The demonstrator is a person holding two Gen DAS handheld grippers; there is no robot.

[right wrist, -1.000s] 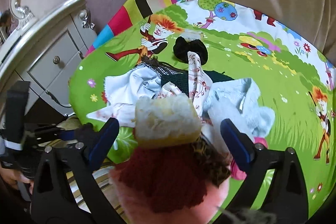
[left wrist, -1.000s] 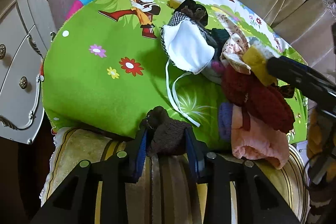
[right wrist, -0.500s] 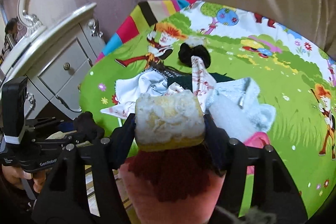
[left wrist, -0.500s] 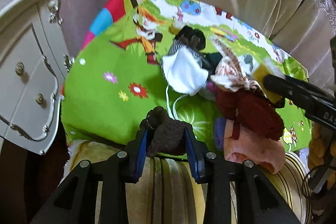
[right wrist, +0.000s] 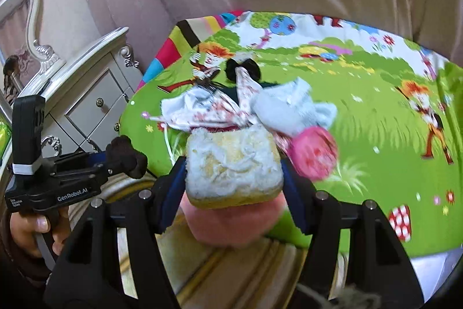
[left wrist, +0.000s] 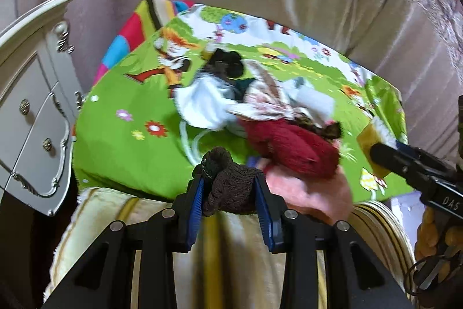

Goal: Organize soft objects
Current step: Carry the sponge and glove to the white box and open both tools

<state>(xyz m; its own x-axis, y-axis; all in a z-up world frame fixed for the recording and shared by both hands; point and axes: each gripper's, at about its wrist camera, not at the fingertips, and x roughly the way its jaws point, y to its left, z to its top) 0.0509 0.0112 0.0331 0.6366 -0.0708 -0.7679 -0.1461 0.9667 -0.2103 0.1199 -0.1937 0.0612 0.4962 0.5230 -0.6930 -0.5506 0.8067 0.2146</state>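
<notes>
Over the bright green cartoon-print play mat [left wrist: 121, 152], I have both grippers loaded. My left gripper [left wrist: 230, 194] is clamped narrowly on a dark brown knitted sock [left wrist: 228, 184], held above the mat's near edge and the gold-striped cushion [left wrist: 231, 251]. My right gripper [right wrist: 233, 170] is closed about halfway on a yellow sponge with a fuzzy white face [right wrist: 233, 161], lifted clear of the heap. The pile of mixed soft fabrics [left wrist: 249, 109], with a dark red knitted piece [left wrist: 295, 146], lies mid-mat beside a cream carved nightstand [left wrist: 26, 112].
</notes>
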